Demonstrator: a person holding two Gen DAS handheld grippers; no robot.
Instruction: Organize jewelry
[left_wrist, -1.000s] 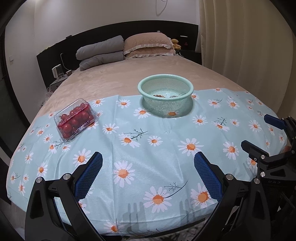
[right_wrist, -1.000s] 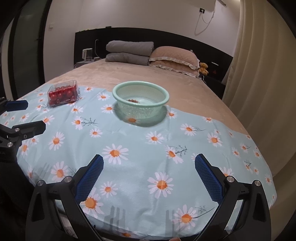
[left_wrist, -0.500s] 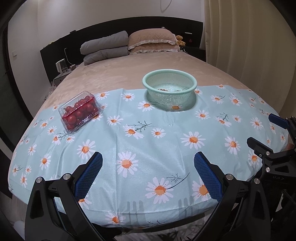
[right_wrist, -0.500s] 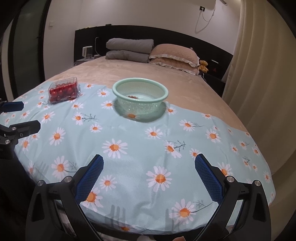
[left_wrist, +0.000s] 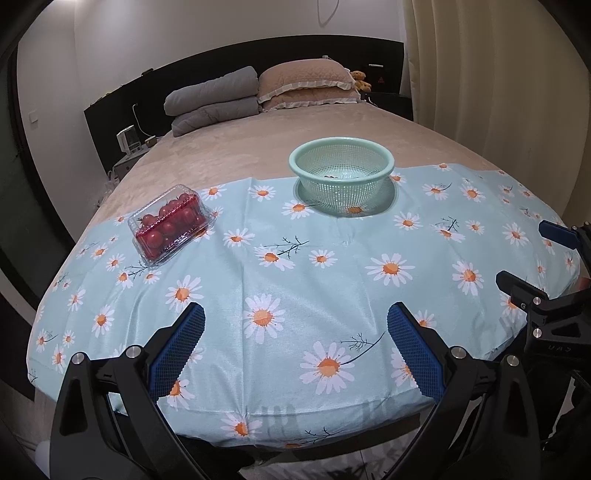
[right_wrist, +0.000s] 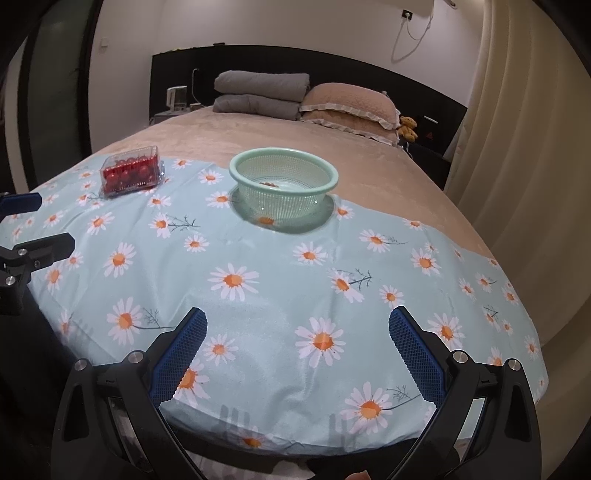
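Two tools, your left tool (left_wrist: 295, 332) and right tool (right_wrist: 297, 338), both gape empty; the mint-green perforated plastic basket (left_wrist: 341, 168) with small brownish pieces sits at twelve o'clock on the daisy-print cloth (left_wrist: 295, 280).

Mint-green mesh basket (left_wrist: 341, 166); pale-blue daisy-print cloth (left_wrist: 295, 280); red tomatoes in clear box (left_wrist: 168, 223); beige bedspread (left_wrist: 258, 144).

Green mesh basket (left_wrist: 341, 171) upright on daisy cloth (left_wrist: 295, 280), few small brownish items (right_wrist: 266, 183) inside (too small to identify).
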